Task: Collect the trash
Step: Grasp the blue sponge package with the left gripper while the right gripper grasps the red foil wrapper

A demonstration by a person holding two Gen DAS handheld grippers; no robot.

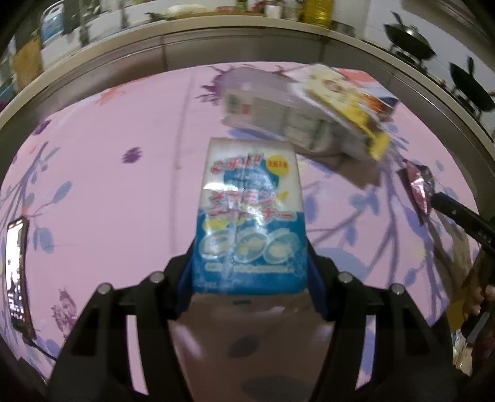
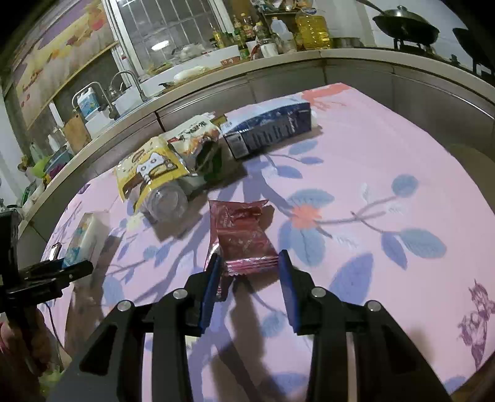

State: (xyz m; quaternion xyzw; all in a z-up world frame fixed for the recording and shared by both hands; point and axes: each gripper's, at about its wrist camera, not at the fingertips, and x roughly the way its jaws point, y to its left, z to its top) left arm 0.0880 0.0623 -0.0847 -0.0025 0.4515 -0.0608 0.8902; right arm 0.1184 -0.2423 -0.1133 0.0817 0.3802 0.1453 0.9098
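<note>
Pink floral tablecloth (image 2: 386, 148) beneath the fingers; ahead of them, a curved steel counter (image 2: 278, 66) with oil bottles (image 2: 312, 29), a barred window (image 2: 167, 34) and woks (image 2: 405, 26).

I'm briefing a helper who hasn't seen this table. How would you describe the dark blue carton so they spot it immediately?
On the pink floral tablecloth, look to the far edge nearest the steel kitchen counter. The long dark blue rectangular carton lies flat, right of the crumpled yellow snack bag; it is the only rigid box among soft wrappers.
</note>
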